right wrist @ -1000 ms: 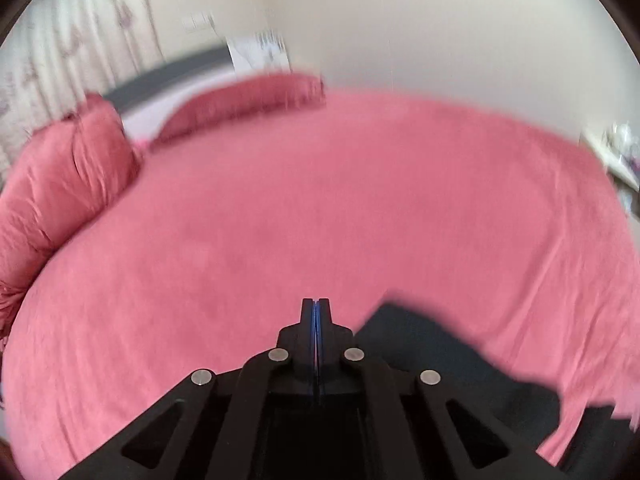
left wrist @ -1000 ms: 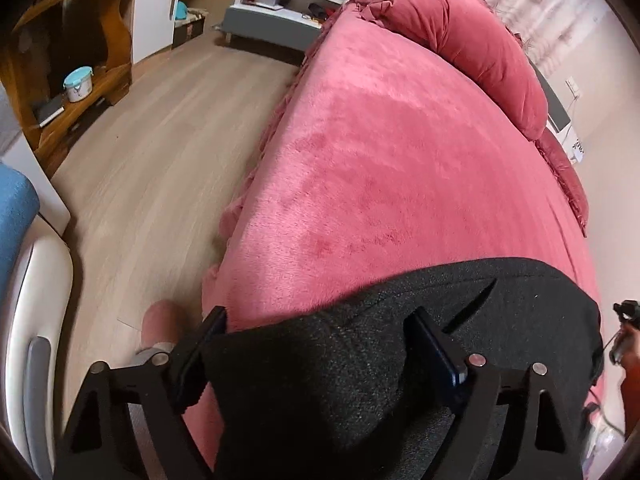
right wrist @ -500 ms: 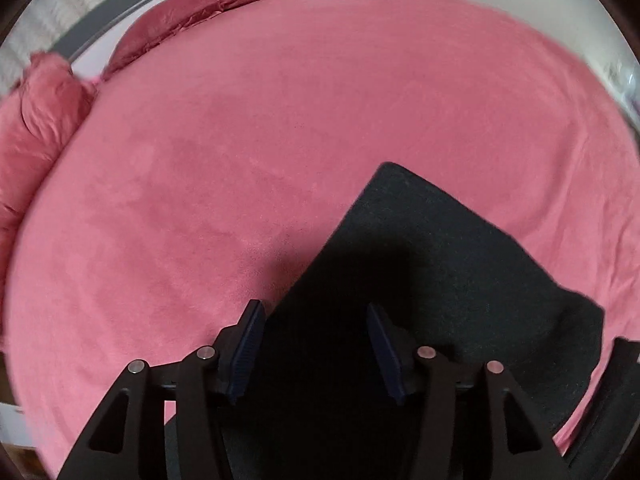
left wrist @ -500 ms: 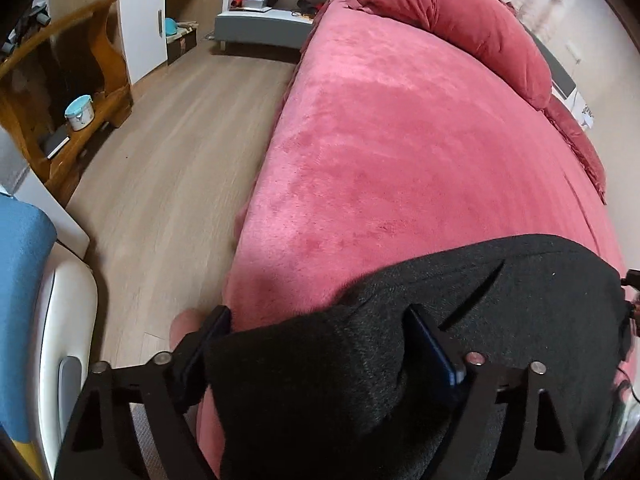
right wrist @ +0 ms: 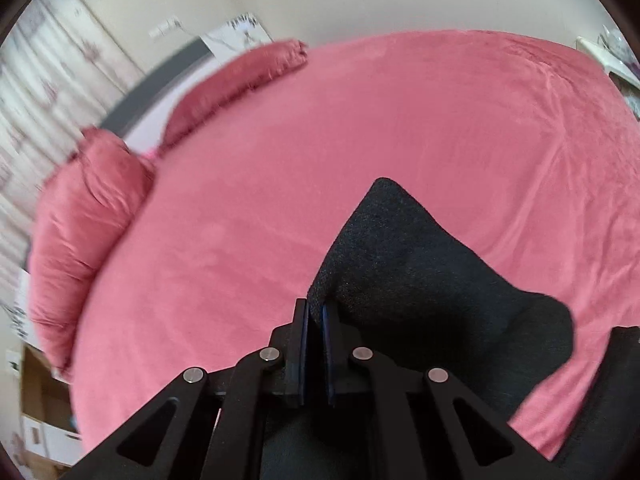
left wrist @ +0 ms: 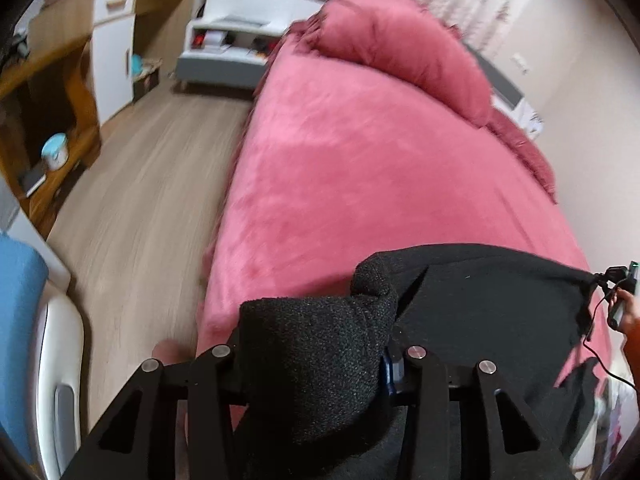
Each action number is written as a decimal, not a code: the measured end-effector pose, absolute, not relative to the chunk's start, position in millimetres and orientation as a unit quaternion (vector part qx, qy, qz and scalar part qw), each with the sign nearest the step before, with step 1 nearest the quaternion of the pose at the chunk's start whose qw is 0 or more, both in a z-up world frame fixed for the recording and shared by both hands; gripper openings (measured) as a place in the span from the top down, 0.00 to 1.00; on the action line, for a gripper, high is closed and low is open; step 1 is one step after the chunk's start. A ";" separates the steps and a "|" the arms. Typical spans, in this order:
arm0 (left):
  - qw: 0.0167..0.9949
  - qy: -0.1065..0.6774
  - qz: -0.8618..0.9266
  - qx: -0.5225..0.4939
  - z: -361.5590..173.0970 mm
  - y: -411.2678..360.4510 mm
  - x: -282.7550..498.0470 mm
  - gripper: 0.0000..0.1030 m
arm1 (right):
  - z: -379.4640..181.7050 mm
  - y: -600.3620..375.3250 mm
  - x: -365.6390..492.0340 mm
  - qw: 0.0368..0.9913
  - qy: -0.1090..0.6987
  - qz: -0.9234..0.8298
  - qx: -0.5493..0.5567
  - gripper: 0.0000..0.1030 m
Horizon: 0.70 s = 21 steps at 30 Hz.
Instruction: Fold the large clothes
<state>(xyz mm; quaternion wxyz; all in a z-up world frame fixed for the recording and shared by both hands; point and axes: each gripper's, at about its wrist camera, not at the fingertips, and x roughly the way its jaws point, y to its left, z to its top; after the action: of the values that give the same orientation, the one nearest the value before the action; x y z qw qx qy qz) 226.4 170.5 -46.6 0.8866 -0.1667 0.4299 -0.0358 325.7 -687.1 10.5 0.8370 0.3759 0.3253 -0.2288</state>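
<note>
Black garment (left wrist: 500,300) at bed's (left wrist: 360,168) near edge, left gripper (left wrist: 316,360) closing on a bunched fold, right gripper (right wrist: 316,320) clamped on its edge.

The black garment (left wrist: 320,344) bunches over the left tool (left wrist: 316,364), hiding its fingertips. Below the tool, the garment runs off the bottom edge. Shelf (left wrist: 48,112) items beyond the bed (left wrist: 360,168) blur.

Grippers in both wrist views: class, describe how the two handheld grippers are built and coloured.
The left gripper and the right gripper are alike: matt black angular linkage frames with triangular cut-outs, round silver pivot bolts, and dark blue pads lining the flat fingers. A thin black cable hangs by the right gripper in the left wrist view.
</note>
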 end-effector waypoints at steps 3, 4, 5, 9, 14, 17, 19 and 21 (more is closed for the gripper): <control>0.904 0.389 -0.057 -0.169 -21.5 165.2 207.8 0.57 | 31.6 -691.3 288.2 0.842 0.298 -0.204 0.400 0.97; 0.906 0.382 -0.063 -0.171 -16.2 164.3 202.2 0.57 | 37.0 -693.1 274.4 0.844 0.292 -0.194 0.407 0.97; 0.908 0.375 -0.071 -0.174 -11.3 163.7 194.7 0.57 | 42.2 -694.7 259.1 0.846 0.284 -0.189 0.410 0.97; 0.916 0.343 -0.098 -0.184 6.1 164.3 156.6 0.57 | 52.3 -698.5 208.2 0.844 0.262 -0.179 0.433 0.97; 0.920 0.306 -0.139 -0.201 22.6 172.0 93.8 0.57 | 54.3 -723.5 122.9 0.837 0.230 -0.179 0.463 0.97; 0.919 0.305 -0.159 -0.195 17.9 175.8 52.2 0.57 | 36.6 -743.5 64.7 0.825 0.210 -0.190 0.489 0.97; 0.914 0.322 -0.164 -0.184 5.3 175.5 33.5 0.56 | 8.6 -758.5 27.5 0.804 0.213 -0.207 0.515 0.97; 0.904 0.359 -0.161 -0.168 -16.7 168.2 19.7 0.55 | -30.2 -768.3 -1.3 0.767 0.228 -0.223 0.556 0.97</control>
<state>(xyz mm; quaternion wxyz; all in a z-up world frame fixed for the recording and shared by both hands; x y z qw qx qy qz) 19.7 168.2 -16.8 0.9041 -0.1676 0.3585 -0.1613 -1.3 -768.3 -30.2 0.7673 0.5564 0.2277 -0.2231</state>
